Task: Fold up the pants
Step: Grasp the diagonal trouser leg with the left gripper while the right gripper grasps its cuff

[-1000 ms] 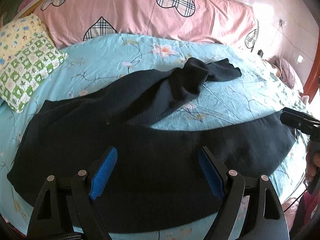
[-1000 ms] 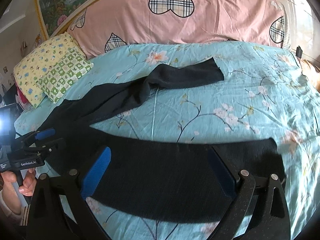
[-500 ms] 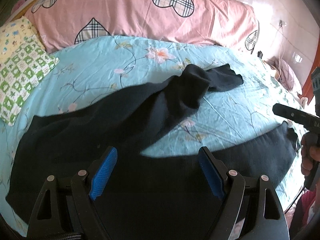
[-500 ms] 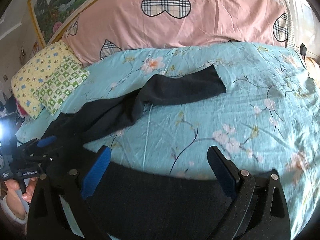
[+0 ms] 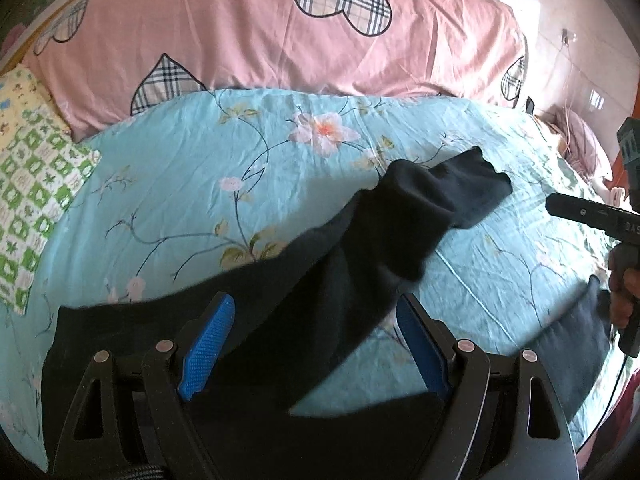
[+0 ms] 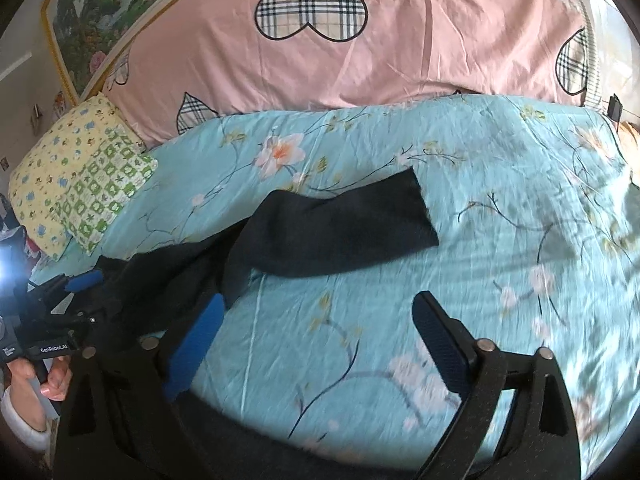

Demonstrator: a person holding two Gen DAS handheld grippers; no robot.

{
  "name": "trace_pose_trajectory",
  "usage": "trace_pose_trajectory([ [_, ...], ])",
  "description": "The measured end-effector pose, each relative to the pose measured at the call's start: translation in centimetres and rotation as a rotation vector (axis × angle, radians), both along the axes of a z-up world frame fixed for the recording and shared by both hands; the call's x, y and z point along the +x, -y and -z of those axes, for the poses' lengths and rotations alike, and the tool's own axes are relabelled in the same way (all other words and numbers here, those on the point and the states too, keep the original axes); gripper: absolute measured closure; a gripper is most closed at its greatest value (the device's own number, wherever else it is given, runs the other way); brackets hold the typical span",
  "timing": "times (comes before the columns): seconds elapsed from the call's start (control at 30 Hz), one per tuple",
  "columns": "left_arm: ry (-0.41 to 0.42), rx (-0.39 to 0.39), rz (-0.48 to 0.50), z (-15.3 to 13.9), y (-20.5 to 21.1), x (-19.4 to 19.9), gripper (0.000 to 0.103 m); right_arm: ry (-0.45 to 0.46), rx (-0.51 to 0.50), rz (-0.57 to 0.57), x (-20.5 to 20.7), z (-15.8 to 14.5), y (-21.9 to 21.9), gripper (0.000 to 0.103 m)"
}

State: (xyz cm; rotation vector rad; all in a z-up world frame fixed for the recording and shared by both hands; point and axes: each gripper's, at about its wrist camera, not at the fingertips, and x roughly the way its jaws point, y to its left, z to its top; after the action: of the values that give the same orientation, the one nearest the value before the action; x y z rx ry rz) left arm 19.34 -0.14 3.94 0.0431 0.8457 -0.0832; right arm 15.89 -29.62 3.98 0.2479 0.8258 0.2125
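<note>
Black knit pants (image 5: 360, 264) are lying across the floral turquoise bedsheet (image 6: 500, 208), sliding lower in frame than before, both wide-spread grippers, left (image 5: 316, 344) and right (image 6: 320, 344), gripping nothing, only the left view showing the nearer leg's hem at lower right.

Each gripper is black, with open-triangle finger frames, silver rivets and blue ribbed pads: the left gripper (image 5: 314, 342) and the right gripper (image 6: 320, 344). Seen beyond the right gripper's left finger, the left hand (image 6: 38, 380) shows bare skin and a white cuff beneath a body printed "GenRobot.AI".
</note>
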Motion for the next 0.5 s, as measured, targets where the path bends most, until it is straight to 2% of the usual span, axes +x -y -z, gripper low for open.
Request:
trace_pose_trajectory([
  [0.2, -0.041, 0.018, 0.049, 0.7, 0.2, 3.7, 0.019, -0.033, 0.038, 0.023, 4.1, 1.0, 2.0, 0.013],
  [0.5, -0.18, -0.083, 0.075, 2.9, -1.4, 8.9, 0.019, -0.103, 0.092, 0.089, 10.6, 3.2, 5.6, 0.021],
])
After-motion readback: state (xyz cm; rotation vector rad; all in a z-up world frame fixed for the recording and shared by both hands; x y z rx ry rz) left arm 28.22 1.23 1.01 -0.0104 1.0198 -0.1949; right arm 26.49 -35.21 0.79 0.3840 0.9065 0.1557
